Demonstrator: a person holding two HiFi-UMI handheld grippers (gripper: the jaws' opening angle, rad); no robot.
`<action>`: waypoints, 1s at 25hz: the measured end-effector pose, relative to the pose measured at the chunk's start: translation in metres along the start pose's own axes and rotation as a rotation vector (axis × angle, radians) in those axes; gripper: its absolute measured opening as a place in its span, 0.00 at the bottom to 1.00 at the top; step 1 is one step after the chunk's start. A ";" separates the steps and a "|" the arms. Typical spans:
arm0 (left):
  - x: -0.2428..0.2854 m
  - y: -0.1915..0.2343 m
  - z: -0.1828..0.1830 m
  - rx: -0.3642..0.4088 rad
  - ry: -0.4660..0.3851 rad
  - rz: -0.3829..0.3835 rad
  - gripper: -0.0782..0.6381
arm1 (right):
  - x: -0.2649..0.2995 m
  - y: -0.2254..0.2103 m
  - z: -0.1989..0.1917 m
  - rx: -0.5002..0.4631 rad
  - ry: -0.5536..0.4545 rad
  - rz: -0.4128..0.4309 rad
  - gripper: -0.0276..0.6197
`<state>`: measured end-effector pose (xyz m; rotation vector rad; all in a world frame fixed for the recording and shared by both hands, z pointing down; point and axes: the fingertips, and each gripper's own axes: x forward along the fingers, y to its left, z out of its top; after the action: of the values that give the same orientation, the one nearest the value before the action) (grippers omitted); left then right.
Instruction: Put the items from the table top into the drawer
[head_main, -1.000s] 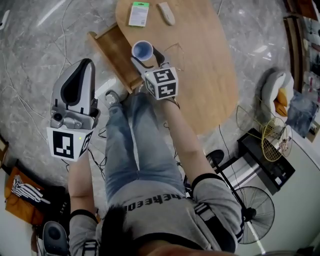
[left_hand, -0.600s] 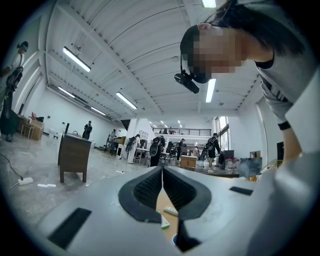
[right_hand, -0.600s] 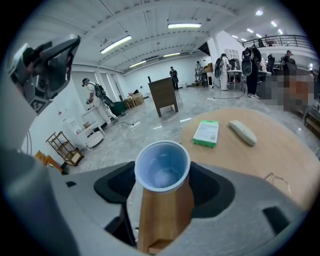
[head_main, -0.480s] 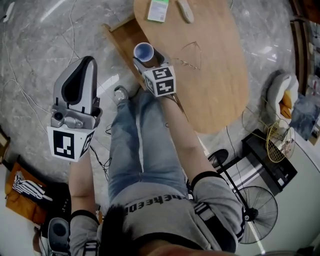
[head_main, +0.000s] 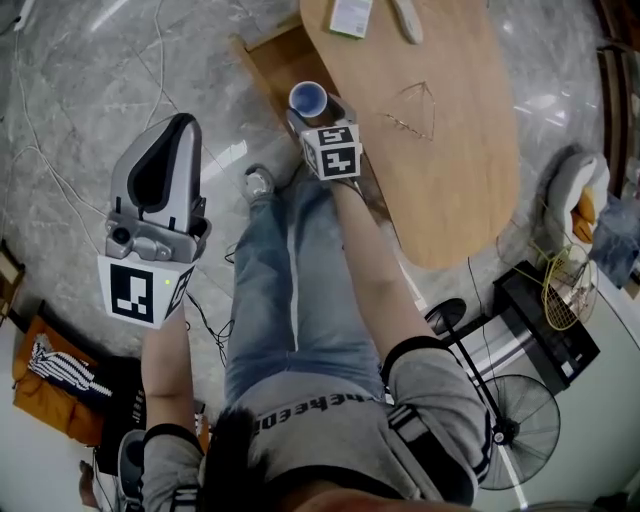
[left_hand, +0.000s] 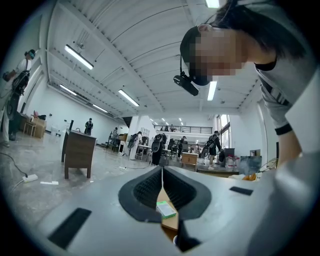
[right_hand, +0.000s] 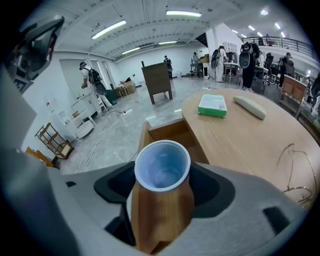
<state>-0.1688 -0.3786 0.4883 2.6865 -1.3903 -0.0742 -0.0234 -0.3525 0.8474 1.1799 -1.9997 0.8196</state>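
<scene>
– Right gripper (right_hand: 162, 195) is clamped wide on the cup (right_hand: 162, 164), with the open drawer (right_hand: 172, 131) lying at its 12 o'clock. The cup should be kept upright and released only once seated.
– Only in its own view is the left gripper (left_hand: 161, 182) shown shut on nothing; in the head view just its casing is seen.

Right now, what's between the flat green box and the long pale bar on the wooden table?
Nothing; just bare wooden table between the flat green box and the long pale bar, clearest in the right gripper view.
</scene>
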 end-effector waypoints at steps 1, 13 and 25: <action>-0.002 0.001 -0.002 -0.004 0.001 0.001 0.13 | 0.003 -0.001 -0.002 0.002 0.004 -0.010 0.56; -0.013 0.015 -0.025 -0.015 0.032 0.000 0.13 | 0.039 -0.016 -0.009 0.059 0.021 -0.097 0.56; -0.016 0.018 -0.037 -0.034 0.050 0.000 0.13 | 0.045 -0.015 -0.022 0.079 0.056 -0.119 0.57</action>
<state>-0.1892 -0.3729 0.5266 2.6423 -1.3618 -0.0301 -0.0216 -0.3626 0.8988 1.2934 -1.8478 0.8687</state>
